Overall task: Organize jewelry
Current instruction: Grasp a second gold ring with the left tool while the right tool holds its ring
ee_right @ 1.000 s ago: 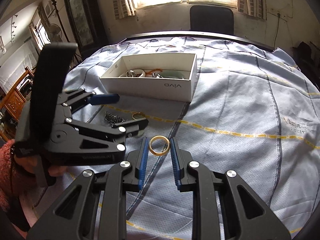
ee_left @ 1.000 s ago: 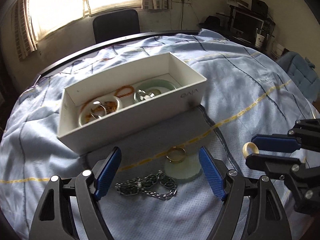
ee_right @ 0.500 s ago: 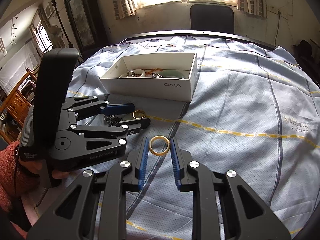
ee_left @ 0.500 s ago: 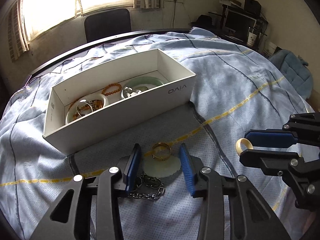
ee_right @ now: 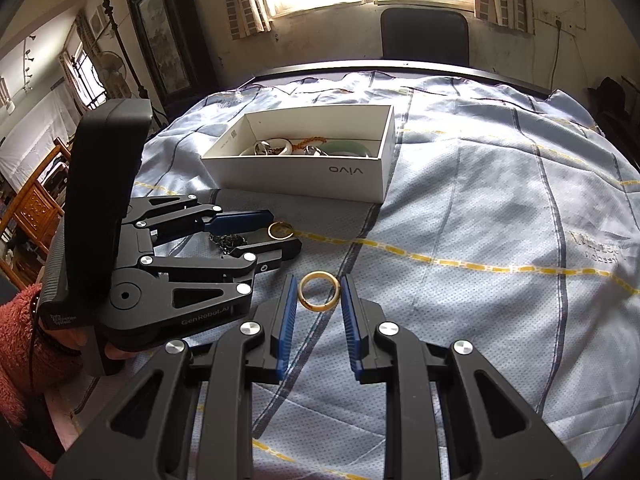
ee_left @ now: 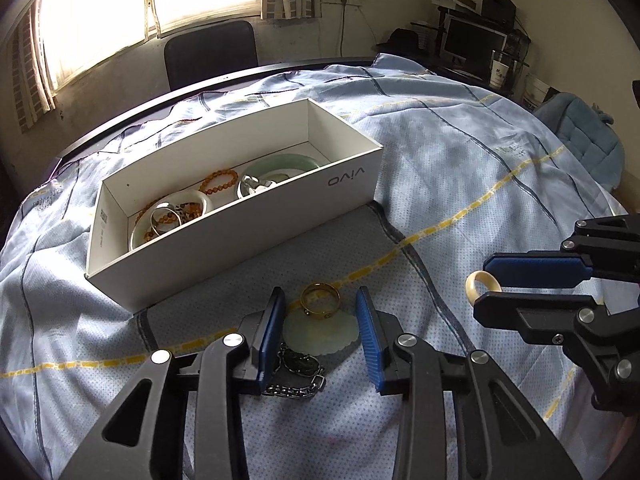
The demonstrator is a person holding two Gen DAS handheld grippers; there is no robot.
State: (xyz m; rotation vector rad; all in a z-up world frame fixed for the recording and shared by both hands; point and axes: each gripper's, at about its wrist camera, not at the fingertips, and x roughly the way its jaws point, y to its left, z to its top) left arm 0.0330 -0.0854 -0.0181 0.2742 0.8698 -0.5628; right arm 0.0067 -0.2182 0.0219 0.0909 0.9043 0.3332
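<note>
My left gripper (ee_left: 319, 295) sits low on the cloth, its blue pads against both edges of a pale jade disc (ee_left: 320, 336). A gold ring (ee_left: 320, 312) lies on the disc's far edge, at the fingertips. A dark metal chain (ee_left: 296, 376) lies under the left finger. In the right wrist view the left gripper (ee_right: 282, 232) shows the gold ring (ee_right: 280, 236) at its tips and the chain (ee_right: 226, 240) between the fingers. My right gripper (ee_right: 318, 282) is shut on an amber-yellow ring (ee_right: 319, 307), and appears at the right as the right gripper (ee_left: 480, 286).
A white open box (ee_left: 240, 248) stands beyond the grippers, holding a green bangle (ee_left: 280, 162), beaded bracelets (ee_left: 218, 182) and silver pieces. A blue checked cloth (ee_right: 500, 220) covers the round table. A hand in a pink fuzzy sleeve (ee_right: 16, 340) holds the left gripper. A chair stands at the far edge.
The left gripper has moved forward and down, and its wide-open fingers have drawn in around the jade disc. The right gripper still holds the yellow ring in the same place.
</note>
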